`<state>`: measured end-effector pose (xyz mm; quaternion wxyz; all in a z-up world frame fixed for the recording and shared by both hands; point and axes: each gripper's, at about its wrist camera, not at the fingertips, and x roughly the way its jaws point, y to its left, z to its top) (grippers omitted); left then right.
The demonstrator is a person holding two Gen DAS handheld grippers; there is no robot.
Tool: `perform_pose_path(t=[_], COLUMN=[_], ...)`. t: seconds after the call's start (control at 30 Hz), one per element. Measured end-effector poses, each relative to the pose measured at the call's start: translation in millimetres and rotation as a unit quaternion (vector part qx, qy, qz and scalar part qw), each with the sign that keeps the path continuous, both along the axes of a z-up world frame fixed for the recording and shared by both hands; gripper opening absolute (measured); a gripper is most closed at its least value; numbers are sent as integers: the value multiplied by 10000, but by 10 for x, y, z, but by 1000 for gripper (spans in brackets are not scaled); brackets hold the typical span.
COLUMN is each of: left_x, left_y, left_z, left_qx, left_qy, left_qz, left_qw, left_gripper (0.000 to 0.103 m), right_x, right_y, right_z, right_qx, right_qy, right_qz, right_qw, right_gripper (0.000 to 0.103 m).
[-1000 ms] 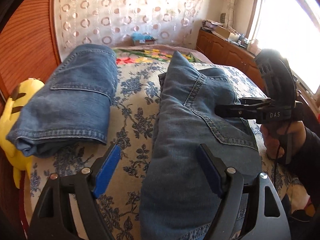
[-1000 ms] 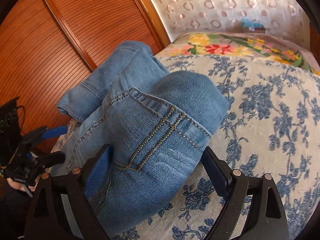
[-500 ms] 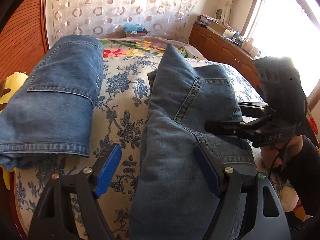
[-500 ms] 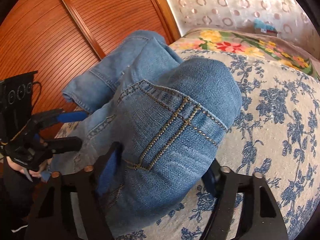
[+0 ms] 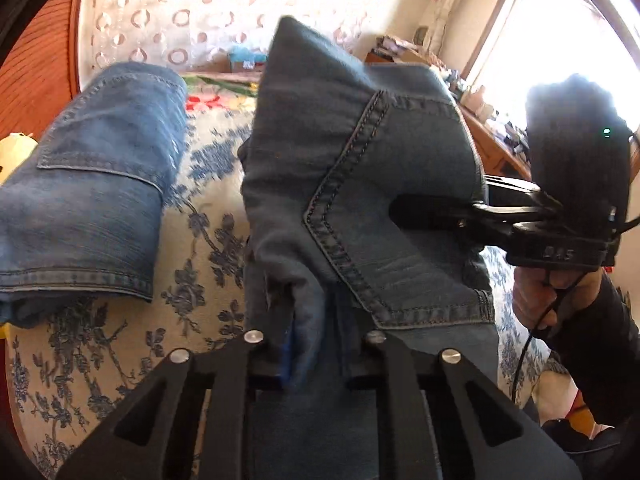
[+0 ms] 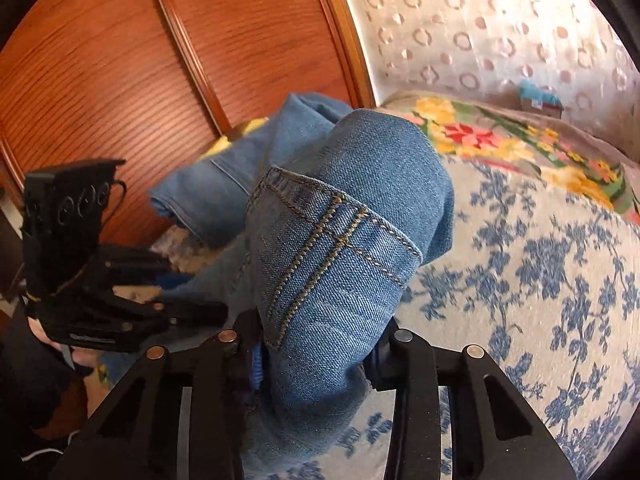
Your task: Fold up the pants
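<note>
Blue denim pants [image 5: 360,184] lie bunched on the floral bedspread [image 5: 200,256]. My left gripper [image 5: 316,354] is shut on a bunched fold of them near their lower edge. My right gripper [image 6: 320,356] is shut on the same pants [image 6: 340,248] at a seamed edge. In the left wrist view the right gripper [image 5: 424,216] comes in from the right, clamped on the fabric. In the right wrist view the left gripper [image 6: 192,312] shows at the left. The fabric hides most of the blue pads.
A second pair of folded jeans [image 5: 92,196] lies on the bed's left side, also visible behind the held pants [image 6: 224,184]. A yellow plush toy [image 5: 12,152] sits at the left edge. A wooden wardrobe [image 6: 120,72], a cluttered dresser [image 5: 492,148] and a window [image 5: 560,40] surround the bed.
Both grippers have closed from wide open onto the pants. The pants have risen and bunched closer to both cameras.
</note>
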<state>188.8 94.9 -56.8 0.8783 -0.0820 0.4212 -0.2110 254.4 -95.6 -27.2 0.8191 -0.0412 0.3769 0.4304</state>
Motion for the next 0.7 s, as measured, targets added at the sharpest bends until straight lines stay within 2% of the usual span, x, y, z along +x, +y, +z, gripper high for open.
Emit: perform_pose_path(t=[0.1, 0.3, 0.53, 0.7], left_x=[-65, -239, -413, -547], left_y=[126, 471, 994, 1408], left_z=[125, 601, 1116, 1430], left_qx=[-184, -409, -396, -361], left_qy=[-184, -764, -1250, -1571], left_qz=[189, 624, 1148, 1560], left_qw=[9995, 9943, 9847, 9745], left_gripper=[10, 8, 8, 8], right_x=[-65, -188, -339, -317], right_y=[167, 602, 1247, 1677], right_z=[234, 781, 1324, 1599], right_qx=[2, 55, 118, 339], right_qy=[-186, -629, -1200, -1342], right_qz=[164, 581, 1163, 1548], right_qw=[9997, 9963, 9859, 9782], right_gripper=[33, 31, 31, 31])
